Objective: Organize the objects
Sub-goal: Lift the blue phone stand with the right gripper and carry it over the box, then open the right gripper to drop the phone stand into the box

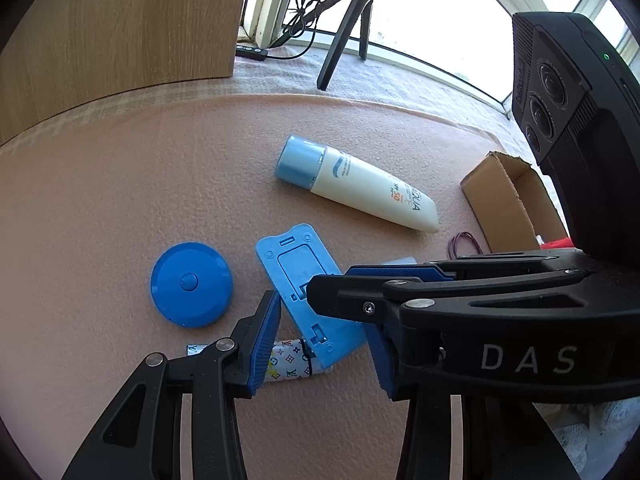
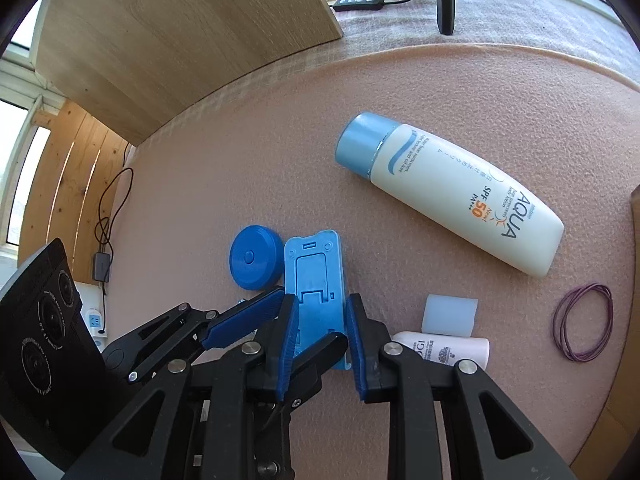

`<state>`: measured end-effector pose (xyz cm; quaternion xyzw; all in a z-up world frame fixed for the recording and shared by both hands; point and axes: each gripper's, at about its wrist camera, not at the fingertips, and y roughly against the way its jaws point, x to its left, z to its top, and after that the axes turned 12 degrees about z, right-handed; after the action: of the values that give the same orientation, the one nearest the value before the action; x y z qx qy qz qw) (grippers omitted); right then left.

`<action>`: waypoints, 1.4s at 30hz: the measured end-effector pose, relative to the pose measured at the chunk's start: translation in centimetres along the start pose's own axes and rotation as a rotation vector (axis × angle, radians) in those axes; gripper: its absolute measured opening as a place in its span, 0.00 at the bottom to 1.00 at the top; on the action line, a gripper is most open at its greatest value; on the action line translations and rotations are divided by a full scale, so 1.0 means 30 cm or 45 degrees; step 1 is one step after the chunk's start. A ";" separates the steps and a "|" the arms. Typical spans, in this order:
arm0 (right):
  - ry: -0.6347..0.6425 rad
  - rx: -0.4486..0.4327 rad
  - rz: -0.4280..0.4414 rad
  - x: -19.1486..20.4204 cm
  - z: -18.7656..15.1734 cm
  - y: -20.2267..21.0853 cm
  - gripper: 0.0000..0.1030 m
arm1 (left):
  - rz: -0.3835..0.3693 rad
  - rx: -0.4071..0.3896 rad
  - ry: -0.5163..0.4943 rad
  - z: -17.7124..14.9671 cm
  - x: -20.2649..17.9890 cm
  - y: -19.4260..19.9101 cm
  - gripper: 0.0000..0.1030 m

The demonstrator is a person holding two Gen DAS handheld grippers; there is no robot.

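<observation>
A light-blue plastic stand (image 2: 314, 264) lies flat on the pink mat, its near end propped on a patterned tube (image 1: 290, 364). My right gripper (image 2: 322, 304) is shut on the stand's near end, one pad against each long edge. My left gripper (image 1: 324, 320) is open and straddles the same end at an angle; in the right wrist view it (image 2: 312, 316) comes in from the left. A round blue tape measure (image 1: 192, 284) sits just left of the stand. A white sunscreen bottle (image 2: 452, 196) with a blue cap lies further out.
A small white tube (image 2: 444, 350) with a translucent cap lies right of my right gripper, with purple rubber bands (image 2: 584, 322) beyond it. An open cardboard box (image 1: 504, 200) stands at the right. A wooden panel (image 1: 120, 40) and a tripod (image 1: 344, 32) stand at the back.
</observation>
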<state>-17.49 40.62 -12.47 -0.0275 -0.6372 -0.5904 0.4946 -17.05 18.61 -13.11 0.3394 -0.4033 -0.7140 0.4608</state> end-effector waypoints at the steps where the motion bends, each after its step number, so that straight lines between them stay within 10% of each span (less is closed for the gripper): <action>1: 0.005 -0.014 0.001 0.004 -0.002 0.017 0.21 | 0.000 -0.012 -0.007 0.004 -0.009 0.012 0.45; 24: -0.114 -0.404 -0.116 -0.246 -0.117 0.643 0.21 | -0.180 -0.197 -0.310 0.150 -0.655 0.141 0.45; 40: -0.203 -0.527 -0.188 -0.455 -0.173 0.854 0.21 | -0.214 -0.203 -0.473 0.187 -1.023 0.102 0.45; 42: -0.205 -0.547 -0.232 -0.463 -0.177 0.864 0.33 | -0.194 -0.201 -0.467 0.188 -1.026 0.097 0.50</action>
<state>8.80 51.91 -3.88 -0.1214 -0.5341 -0.7505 0.3698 -10.16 48.06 -4.54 0.1960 -0.3965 -0.8260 0.3495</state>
